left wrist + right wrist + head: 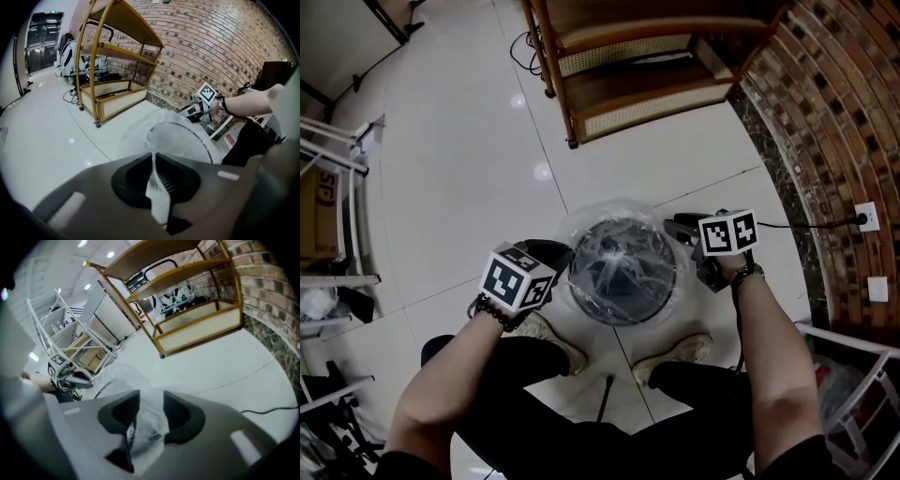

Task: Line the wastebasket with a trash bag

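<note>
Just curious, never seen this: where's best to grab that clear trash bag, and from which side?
Probably the trash bag's loose edge, where it puffs over the wastebasket's rim, coming from outside and above. The film folds thin there, so flat jaws can pinch it: the left gripper is shut on such a fold; the right gripper's jaws straddle another.

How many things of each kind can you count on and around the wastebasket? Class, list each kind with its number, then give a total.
Wastebasket: 1
Trash bag: 1
Grippers: 2, left gripper and right gripper
Shoes: 2
Shelf cart: 1
Total: 7
</note>
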Motion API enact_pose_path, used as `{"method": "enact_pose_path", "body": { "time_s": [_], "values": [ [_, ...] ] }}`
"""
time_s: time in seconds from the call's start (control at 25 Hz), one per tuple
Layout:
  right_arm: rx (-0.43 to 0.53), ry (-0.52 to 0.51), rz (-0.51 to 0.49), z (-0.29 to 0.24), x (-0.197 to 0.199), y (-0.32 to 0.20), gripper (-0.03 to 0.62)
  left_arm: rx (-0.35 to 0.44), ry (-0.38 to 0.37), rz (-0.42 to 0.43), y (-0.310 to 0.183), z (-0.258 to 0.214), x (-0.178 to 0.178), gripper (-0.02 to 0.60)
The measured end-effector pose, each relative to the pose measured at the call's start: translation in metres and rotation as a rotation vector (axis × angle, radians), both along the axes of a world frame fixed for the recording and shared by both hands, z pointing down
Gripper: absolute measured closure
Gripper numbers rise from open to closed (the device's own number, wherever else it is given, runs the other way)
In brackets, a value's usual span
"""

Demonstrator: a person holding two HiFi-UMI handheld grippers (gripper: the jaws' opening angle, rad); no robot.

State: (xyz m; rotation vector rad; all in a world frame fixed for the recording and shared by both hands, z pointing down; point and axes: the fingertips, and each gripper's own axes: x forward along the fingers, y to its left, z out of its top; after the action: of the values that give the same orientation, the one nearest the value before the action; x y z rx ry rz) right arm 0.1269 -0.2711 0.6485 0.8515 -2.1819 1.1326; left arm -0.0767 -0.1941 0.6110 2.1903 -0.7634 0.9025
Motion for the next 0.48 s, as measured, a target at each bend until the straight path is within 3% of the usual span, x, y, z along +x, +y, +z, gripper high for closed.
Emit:
{"method": "enact_pose_path", "body": {
  "time_s": [0.2,0.28,0.48],
  "values": [
    [-0.047,-0.015,-0.059,0.008,-0.011,0.006,0.454,-0.008,0.011,0.016,0.002,0.002,0.005,0.56],
    [-0.037,0.008,-0.06,0.012,-0.011,0.006,0.591,-0.01,0.008,0.016,0.002,0.002,0.005,0.56],
    [0.056,0.097,0.035,0.01,0.003,-0.017,0.591,-0.022,-0.008,0.02,0.004,0.006,0.004,0.56]
  ]
}}
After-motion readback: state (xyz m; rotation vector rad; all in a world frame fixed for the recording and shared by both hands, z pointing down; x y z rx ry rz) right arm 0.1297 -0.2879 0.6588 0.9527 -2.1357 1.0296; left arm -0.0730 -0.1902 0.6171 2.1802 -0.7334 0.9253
